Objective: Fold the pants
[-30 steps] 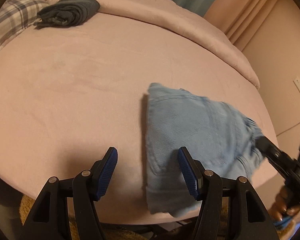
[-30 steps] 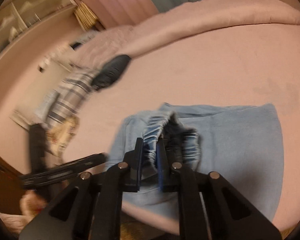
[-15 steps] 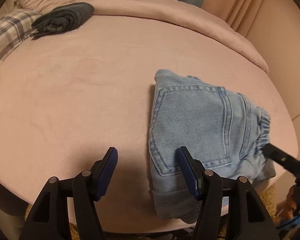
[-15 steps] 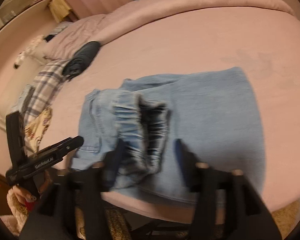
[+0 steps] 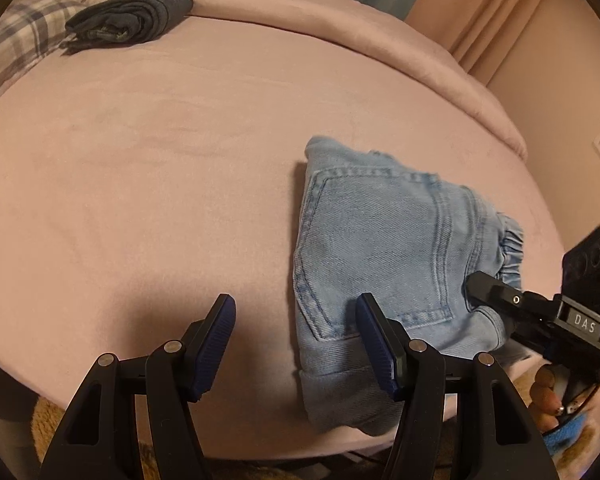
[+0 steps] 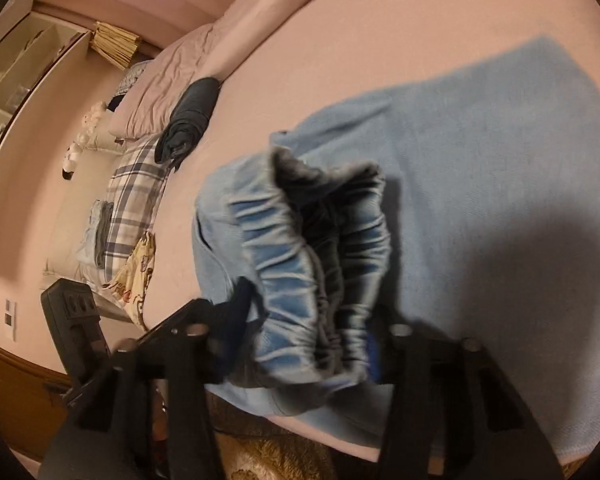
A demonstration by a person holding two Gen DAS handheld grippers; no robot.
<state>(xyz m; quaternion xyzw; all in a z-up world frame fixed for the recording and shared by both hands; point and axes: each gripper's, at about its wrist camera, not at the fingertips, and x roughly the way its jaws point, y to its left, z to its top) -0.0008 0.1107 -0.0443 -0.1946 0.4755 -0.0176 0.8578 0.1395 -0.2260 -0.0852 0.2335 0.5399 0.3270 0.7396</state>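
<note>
Light blue denim pants point(image 5: 384, 248) lie folded on the pink bed, back pocket up, near the front right edge. My left gripper point(image 5: 296, 340) is open and empty; its right finger hovers over the pants' lower left part. My right gripper point(image 6: 308, 340) is open, its jaws spread on either side of the gathered elastic waistband point(image 6: 316, 280). It shows in the left wrist view point(image 5: 500, 300) at the pants' right end. The pants also fill the right wrist view point(image 6: 480, 168).
A folded dark garment point(image 5: 132, 16) lies at the far left of the bed point(image 5: 160, 160), also in the right wrist view point(image 6: 190, 120). A plaid pillow point(image 5: 16, 44) and a pink rolled duvet point(image 5: 340, 32) lie at the back. The bed's front edge is close below the grippers.
My right gripper was shut on the waistband, has laid it down on the folded pants and opened. The left gripper stayed open and moved a little closer.
</note>
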